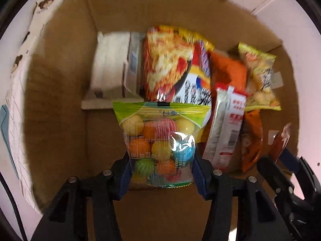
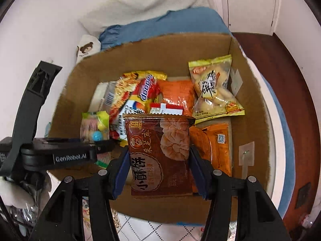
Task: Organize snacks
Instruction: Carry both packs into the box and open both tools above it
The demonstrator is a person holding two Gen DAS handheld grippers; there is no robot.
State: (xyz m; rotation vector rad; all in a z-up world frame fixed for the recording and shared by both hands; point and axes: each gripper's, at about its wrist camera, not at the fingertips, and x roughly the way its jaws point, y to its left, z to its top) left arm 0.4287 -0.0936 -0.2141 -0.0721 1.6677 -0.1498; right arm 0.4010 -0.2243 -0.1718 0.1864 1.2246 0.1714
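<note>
Holding a snack in each hand, you have both over the open cardboard box [image 2: 248, 104]. Your left gripper [image 1: 161, 166] points straight down, jaws clenched on a clear crinkly bag of round candy balls [image 1: 160, 140]: yellow, orange, pink, blue, green, with a green header strip. The blue pads pinch the bag's lower half from both sides; its top sticks out past the fingertips, above bare box floor.

Your right gripper [image 2: 158, 166] has its jaws grasping a glossy brown pastry packet [image 2: 160, 152], flat and rectangular, with a serrated top edge and a picture of a flaky pastry. The pads press both long edges at mid-height; the packet stands upright between them, over the near side of the box.

The box is plain brown corrugated board with rough torn flap edges and taped patches on the right wall. Inside, toward the far side, packets stand packed together: a shiny noodle bag [image 1: 168, 66] with a red-and-yellow print, a white paper-like pack [image 1: 108, 70] left of it, an orange foil pouch [image 2: 178, 94], a yellow bag of pale puffs [image 2: 214, 88] leaning on the right wall, a red-and-white wrapper [image 1: 230, 120], and an orange flat pack [image 2: 216, 146] low on the right.

Behind the box lies blue cloth [image 2: 164, 24]. Motion blur softens the left view.
</note>
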